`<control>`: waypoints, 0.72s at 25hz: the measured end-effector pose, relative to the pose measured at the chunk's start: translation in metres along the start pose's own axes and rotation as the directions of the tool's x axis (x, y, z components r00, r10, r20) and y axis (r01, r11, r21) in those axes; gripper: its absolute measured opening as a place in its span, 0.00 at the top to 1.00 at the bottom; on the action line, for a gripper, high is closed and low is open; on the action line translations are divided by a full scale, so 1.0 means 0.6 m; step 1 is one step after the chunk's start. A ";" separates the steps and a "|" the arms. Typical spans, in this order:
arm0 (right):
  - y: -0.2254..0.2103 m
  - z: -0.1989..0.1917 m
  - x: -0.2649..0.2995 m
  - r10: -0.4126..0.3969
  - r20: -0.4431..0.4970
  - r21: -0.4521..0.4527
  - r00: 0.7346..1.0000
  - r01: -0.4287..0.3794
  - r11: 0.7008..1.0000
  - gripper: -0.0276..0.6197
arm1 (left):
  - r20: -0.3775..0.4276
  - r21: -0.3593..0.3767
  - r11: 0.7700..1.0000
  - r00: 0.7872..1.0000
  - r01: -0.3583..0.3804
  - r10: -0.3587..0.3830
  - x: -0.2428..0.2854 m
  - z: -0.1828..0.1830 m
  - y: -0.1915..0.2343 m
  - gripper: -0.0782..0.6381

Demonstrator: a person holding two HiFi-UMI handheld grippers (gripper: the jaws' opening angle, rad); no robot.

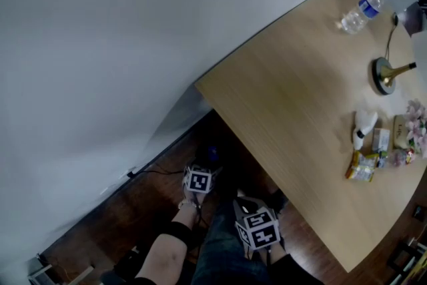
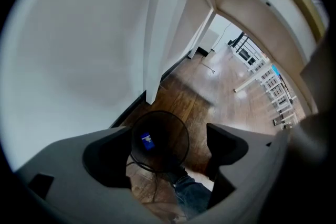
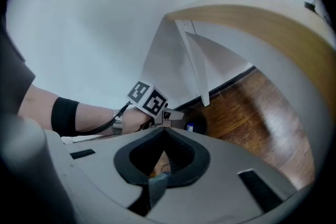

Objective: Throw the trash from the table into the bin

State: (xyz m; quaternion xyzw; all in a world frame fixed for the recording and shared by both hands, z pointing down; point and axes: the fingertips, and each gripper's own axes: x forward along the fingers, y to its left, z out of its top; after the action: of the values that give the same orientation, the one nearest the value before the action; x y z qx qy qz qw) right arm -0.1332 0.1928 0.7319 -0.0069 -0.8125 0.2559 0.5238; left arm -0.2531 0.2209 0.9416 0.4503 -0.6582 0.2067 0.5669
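A black round bin (image 2: 160,140) stands on the wood floor under the table, with a blue piece of trash (image 2: 146,140) lying in it. My left gripper (image 2: 169,136) hangs over the bin, open, with nothing between its jaws. In the head view the left gripper (image 1: 203,173) is below the table corner, above the dark bin (image 1: 212,155). My right gripper (image 3: 165,131) is shut, tips together, and stays back beside the left one (image 3: 170,117). On the table (image 1: 293,97) lie a yellow wrapper (image 1: 361,167), a white crumpled piece (image 1: 364,123) and a plastic bottle (image 1: 360,12).
A brass lamp base (image 1: 385,74) and pink flowers (image 1: 417,125) stand near the table's right edge. A white wall (image 1: 133,43) runs along the left. A white table leg (image 2: 163,34) rises beside the bin. A cable (image 1: 157,171) lies on the floor.
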 end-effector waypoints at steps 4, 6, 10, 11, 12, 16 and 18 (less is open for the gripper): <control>0.007 0.028 -0.079 0.004 0.048 -0.018 0.999 -0.003 1.000 0.95 | 0.110 0.057 0.997 0.992 0.059 -0.064 -0.138 0.063 -0.069 0.52; 0.010 0.043 -0.133 -0.003 0.089 -0.022 0.996 0.005 1.000 0.95 | 0.161 0.108 0.991 0.982 0.084 -0.100 -0.226 0.093 -0.115 0.68; -0.004 0.054 -0.241 -0.040 0.167 -0.007 0.985 0.042 0.999 0.95 | 0.211 0.200 0.972 0.963 0.125 -0.167 -0.384 0.133 -0.217 0.86; -0.015 0.052 -0.267 -0.055 0.186 0.006 0.981 0.055 0.998 0.95 | 0.220 0.223 0.965 0.958 0.137 -0.186 -0.412 0.143 -0.246 0.88; -0.029 0.049 -0.293 -0.074 0.206 0.022 0.976 0.071 0.997 0.95 | 0.227 0.244 0.958 0.951 0.151 -0.208 -0.437 0.152 -0.277 0.89; -0.086 0.023 -0.394 -0.165 0.280 0.111 0.946 0.139 0.984 0.95 | 0.221 0.344 0.914 0.928 0.214 -0.300 -0.508 0.182 -0.407 0.89; -0.109 0.005 -0.437 -0.204 0.307 0.164 0.929 0.160 0.974 0.95 | 0.200 0.408 0.880 0.917 0.242 -0.345 -0.534 0.191 -0.467 0.89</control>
State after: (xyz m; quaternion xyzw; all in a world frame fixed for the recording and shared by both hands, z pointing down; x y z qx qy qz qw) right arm -0.0007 0.0617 0.5361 0.1461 -0.8649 0.2585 0.4047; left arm -0.1012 0.1032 0.5451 0.6693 -0.5998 0.1770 0.4012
